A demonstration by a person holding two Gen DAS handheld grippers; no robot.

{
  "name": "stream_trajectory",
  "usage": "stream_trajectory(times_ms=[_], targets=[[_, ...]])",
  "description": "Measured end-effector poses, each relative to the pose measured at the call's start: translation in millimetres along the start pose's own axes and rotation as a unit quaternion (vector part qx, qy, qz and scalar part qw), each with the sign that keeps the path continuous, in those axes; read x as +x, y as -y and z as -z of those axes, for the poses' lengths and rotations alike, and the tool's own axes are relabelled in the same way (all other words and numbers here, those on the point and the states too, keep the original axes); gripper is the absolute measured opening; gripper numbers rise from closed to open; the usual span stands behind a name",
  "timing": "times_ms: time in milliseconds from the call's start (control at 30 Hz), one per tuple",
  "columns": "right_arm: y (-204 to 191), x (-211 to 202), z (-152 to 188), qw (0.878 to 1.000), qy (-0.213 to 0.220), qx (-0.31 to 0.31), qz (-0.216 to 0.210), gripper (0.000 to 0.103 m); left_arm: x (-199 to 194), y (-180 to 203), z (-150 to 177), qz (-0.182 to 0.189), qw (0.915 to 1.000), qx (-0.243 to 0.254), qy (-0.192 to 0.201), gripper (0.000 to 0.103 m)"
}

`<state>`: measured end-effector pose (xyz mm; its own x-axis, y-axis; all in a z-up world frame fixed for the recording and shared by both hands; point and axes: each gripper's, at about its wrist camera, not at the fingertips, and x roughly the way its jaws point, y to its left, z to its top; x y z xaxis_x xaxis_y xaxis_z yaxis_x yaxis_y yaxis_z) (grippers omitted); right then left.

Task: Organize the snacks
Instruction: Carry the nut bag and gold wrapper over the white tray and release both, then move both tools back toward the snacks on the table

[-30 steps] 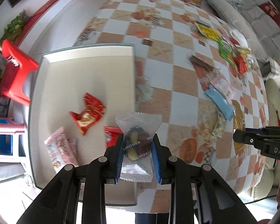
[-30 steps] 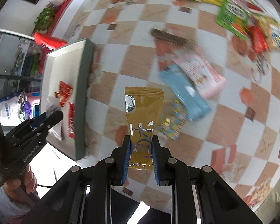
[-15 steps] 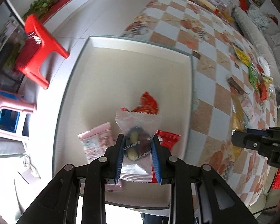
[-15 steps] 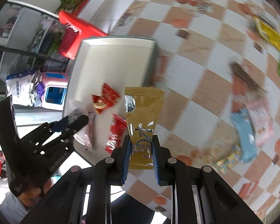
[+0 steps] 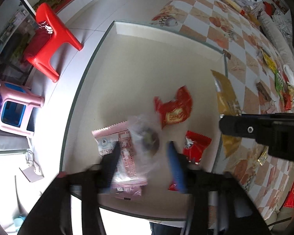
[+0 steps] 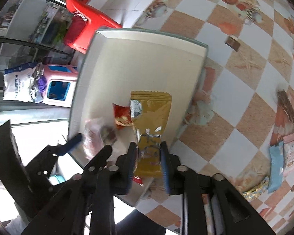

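2 grippers opening: left gripper (image 5: 145,156) frees clear packet (image 5: 147,137), right gripper (image 6: 149,156) frees gold packet (image 6: 151,121).

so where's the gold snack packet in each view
Left wrist view: the gold snack packet is at the right, hanging over the tray's right edge, above the dark right gripper.
Right wrist view: it is at centre, upright between that gripper's opening jaws.
Shared landmark: the red crinkled wrapper in the shallow tray, just left of the packet.
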<state>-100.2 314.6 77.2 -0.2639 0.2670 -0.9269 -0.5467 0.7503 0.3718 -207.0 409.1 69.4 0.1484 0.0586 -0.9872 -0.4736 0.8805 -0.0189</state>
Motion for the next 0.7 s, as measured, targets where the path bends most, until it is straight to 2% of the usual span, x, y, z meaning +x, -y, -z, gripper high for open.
stream_trajectory(times_ms=[33,67,433,567,700], targets=[[6.2,0.5,2.9,1.0,-0.001,0.006,0.008,0.095,-0.2,-0.3,1.5,-0.004,1.0,-0.001,0.003,0.075],[11.5,-0.6,5.3,1.0,0.004,0.011,0.016,0.098,0.2,0.1,2.2,-0.005,1.0,-0.001,0.002,0.077],[113.5,-18.0,61.1,0.99,0.007,0.128,0.059,0.099,-1.7,16.7,2.5,-0.003,0.9997,0.024,-0.007,0.079],[153.3,-27.1,83.9,0.982,0.015,0.175,0.074,0.099,-6.1,28.6,1.9,-0.002,0.9991,0.043,-0.005,0.079],[193.4,-43.5,99.2,0.968,0.033,0.23,0.095,0.099,-12.2,42.8,3.7,0.003,0.9979,0.065,-0.001,0.079]])
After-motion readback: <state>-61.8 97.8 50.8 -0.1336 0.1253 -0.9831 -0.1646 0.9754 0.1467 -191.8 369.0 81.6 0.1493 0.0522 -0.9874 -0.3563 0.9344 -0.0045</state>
